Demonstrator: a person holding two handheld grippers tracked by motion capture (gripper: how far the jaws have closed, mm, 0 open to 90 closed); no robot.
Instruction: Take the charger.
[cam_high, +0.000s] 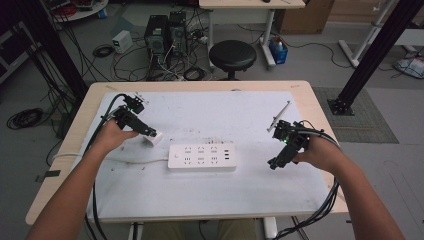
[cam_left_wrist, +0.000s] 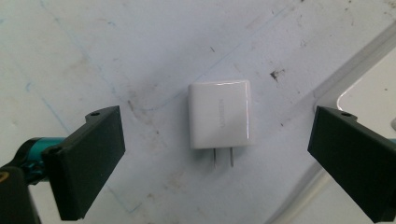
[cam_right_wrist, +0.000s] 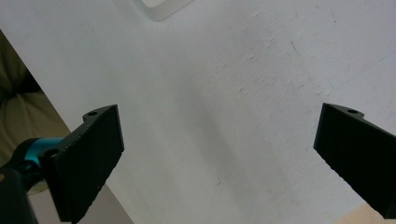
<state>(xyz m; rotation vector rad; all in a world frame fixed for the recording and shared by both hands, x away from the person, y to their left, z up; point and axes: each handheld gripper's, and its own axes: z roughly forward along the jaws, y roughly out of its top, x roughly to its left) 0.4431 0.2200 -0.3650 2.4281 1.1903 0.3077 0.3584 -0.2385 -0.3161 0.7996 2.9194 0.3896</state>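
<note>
A small white plug adapter with two metal prongs lies flat on the white mat; in the high view the adapter sits just left of a white power strip. My left gripper hovers over the adapter, open, its jaws wide apart on either side and touching nothing. In the high view the left gripper reaches the adapter from the left. My right gripper is held over bare mat to the right of the strip, open and empty. The right gripper looks down on bare mat, with a corner of the strip at the top.
The strip's white cable runs left off the table. The wooden table edge borders the mat. Beyond the table stand a black stool, computer towers and tangled cables on the floor.
</note>
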